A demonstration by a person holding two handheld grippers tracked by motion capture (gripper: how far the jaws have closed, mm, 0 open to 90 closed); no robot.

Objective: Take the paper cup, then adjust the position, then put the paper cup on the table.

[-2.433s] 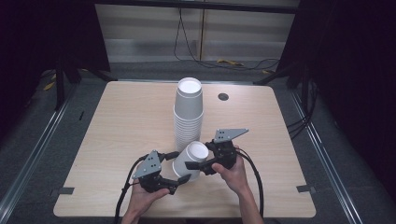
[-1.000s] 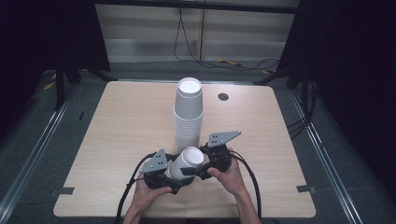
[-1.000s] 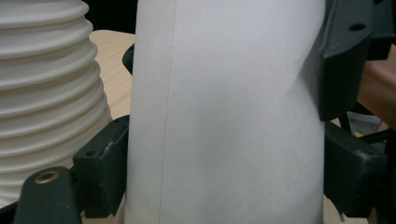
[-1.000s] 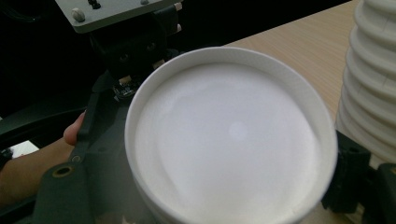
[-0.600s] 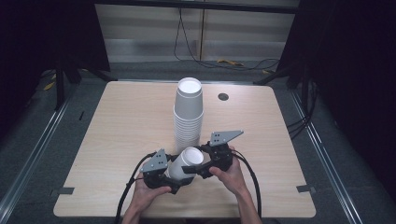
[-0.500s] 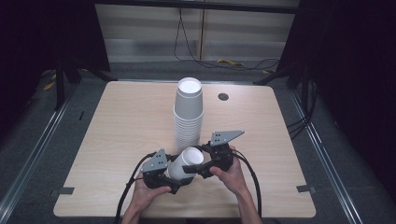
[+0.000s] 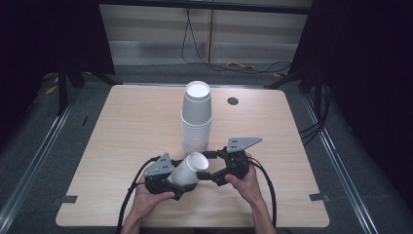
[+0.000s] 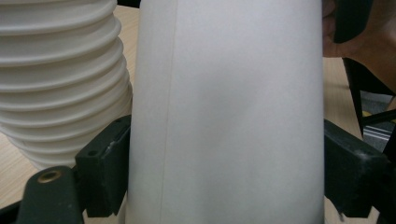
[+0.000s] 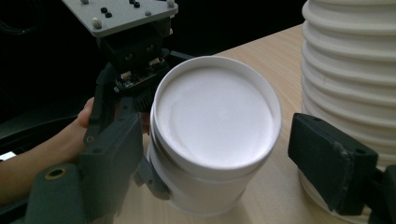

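Behind my hands on the surface point(image 7: 122, 126) stands the cup stack point(image 7: 196, 119); my left tool point(image 7: 181, 181) clamps a tilted cup point(image 7: 191, 168), mouth facing my right tool point(image 7: 210, 165), jaws apart around its rim.

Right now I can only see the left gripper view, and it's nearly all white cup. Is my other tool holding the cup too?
Observer: No. The right tool is open. Its jaws stand on either side of the cup's far end, and there is a clear gap at one jaw.
Operator: Is the cup standing up?
Observer: No. In the high view it lies tipped over, clamped in the left tool, with its round end facing the right tool.
Operator: What are those white ridges beside it?
Observer: They are a stack of cups. It stands upright in the middle of the table, just behind both tools.
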